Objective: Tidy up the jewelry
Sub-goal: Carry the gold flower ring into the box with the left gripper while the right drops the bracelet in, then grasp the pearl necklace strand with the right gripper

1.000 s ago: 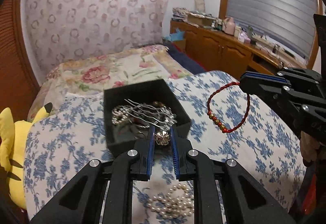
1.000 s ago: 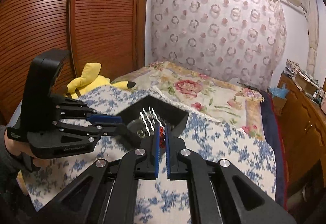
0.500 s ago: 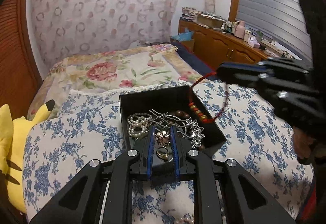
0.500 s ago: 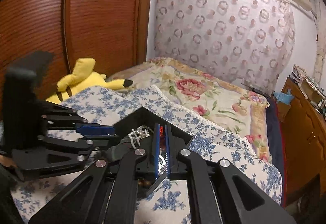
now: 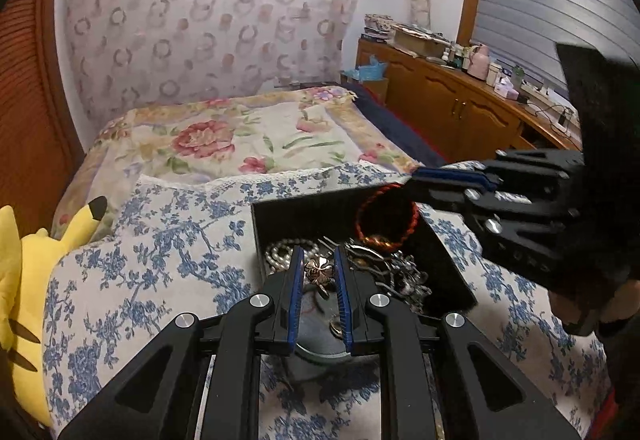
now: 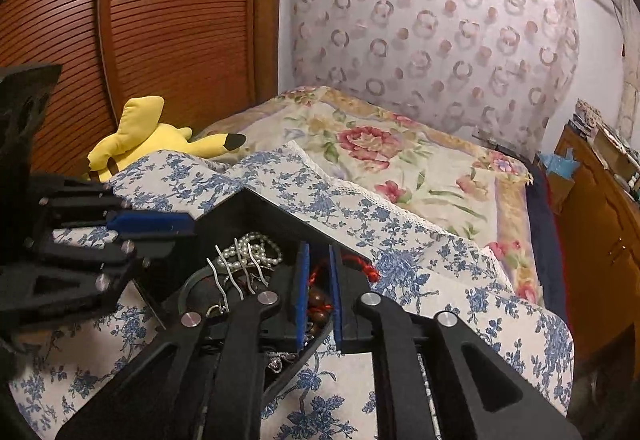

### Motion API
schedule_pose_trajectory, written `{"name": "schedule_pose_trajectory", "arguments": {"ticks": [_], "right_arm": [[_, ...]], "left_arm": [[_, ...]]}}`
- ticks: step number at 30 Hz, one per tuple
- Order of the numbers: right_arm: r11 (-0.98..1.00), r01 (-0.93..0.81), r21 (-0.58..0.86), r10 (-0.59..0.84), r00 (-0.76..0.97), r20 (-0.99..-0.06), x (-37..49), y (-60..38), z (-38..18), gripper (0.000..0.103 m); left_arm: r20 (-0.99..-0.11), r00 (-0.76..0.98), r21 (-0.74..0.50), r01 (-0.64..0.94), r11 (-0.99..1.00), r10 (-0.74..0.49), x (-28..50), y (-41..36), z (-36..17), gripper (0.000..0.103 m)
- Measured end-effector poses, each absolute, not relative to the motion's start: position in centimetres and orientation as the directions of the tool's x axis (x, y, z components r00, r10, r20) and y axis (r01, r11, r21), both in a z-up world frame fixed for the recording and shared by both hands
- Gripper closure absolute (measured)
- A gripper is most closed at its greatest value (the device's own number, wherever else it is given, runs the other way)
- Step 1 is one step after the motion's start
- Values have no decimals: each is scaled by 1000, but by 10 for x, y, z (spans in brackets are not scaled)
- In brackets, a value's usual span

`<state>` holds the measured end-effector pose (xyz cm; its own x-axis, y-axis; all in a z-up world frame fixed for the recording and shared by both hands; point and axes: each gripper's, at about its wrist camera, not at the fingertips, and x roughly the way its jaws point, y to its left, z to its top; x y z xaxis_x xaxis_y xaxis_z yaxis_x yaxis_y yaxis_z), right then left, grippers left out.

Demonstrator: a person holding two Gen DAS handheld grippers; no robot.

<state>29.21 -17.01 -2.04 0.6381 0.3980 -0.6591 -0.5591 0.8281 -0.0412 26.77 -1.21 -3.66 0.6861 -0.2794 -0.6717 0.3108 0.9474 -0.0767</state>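
Note:
A black jewelry box (image 5: 304,210) sits on the blue-flowered cloth and holds a pearl strand (image 5: 280,250), silver hairpins (image 5: 394,272) and other pieces. My left gripper (image 5: 318,272) is over the box, shut on a gold flower brooch (image 5: 319,273). My right gripper (image 6: 319,280) is over the box's far corner with its jaws slightly parted around a red cord bracelet (image 6: 358,266); the bracelet (image 5: 386,220) hangs into the box. The box (image 6: 256,206), the pearls (image 6: 260,250) and the left gripper (image 6: 152,224) show in the right wrist view.
A yellow plush toy (image 5: 16,280) lies at the left edge of the bed, also in the right wrist view (image 6: 148,136). A flowered quilt (image 5: 240,136) lies behind the box. A wooden cabinet with clutter (image 5: 460,96) runs along the right wall.
Both grippers moved over the box. The right gripper brought the red bracelet from the cloth into the box and its jaws have parted. The left one still holds the brooch.

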Motion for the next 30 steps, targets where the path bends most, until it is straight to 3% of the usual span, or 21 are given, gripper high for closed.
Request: {"name": "schedule_pose_trajectory", "arguments": {"ticks": [11,13,14,15,30], "right_arm": [[825,-565,-7,423,627,-654,273,-185,-17,90],[822,-569,-20,420,631,-652,266,-183,-18,90],[821,-571,-20,422,630,-652,264,-183,-18,90],[818,-574,-16,427,626,-653,261,-183,-18,90],[797,-601,53,467,558,-686,177,-191,-42,90]], "left_arm": [[-682,685,-67,291,954,-256,305,-10,-35,88],[-683,685,-67,288,955,-254,306,-9,-34,80],[-679,692,-63,280,958,-247,304,-8,-33,69],[-673,696,-65,279,958,-249,303,-8,-31,65],[-675,693,-53,296,954,-252,206,7,-39,58]]}}
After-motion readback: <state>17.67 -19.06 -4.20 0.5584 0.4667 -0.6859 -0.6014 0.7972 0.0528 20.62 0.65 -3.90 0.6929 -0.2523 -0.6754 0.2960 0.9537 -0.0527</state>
